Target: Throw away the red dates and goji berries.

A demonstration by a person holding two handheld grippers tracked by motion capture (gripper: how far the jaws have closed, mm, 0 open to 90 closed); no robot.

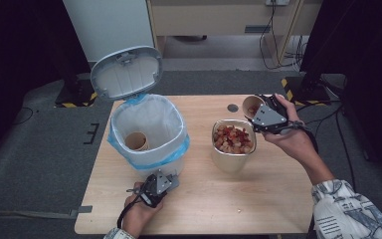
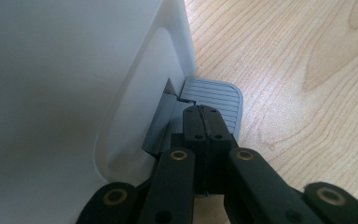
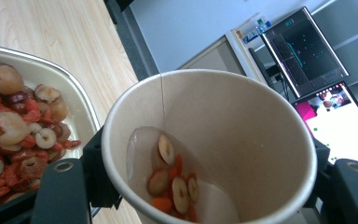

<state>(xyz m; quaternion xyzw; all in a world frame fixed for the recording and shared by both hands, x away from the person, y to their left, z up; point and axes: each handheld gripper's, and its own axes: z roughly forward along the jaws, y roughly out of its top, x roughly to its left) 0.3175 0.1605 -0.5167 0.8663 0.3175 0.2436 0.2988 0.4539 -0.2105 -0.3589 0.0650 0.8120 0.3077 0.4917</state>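
Jaws of the right gripper (image 1: 259, 110) clamp a tan paper cup (image 3: 209, 144), tilted over the table's far right beside the metal container of dried red fruit (image 1: 233, 144). Left gripper (image 2: 204, 122), jaws pressed together, sits on the white bin's grey ribbed pedal (image 2: 214, 95); white lid (image 1: 127, 72) up.

Black jaws, brass rivets, patterned white sleeve (image 1: 350, 209).
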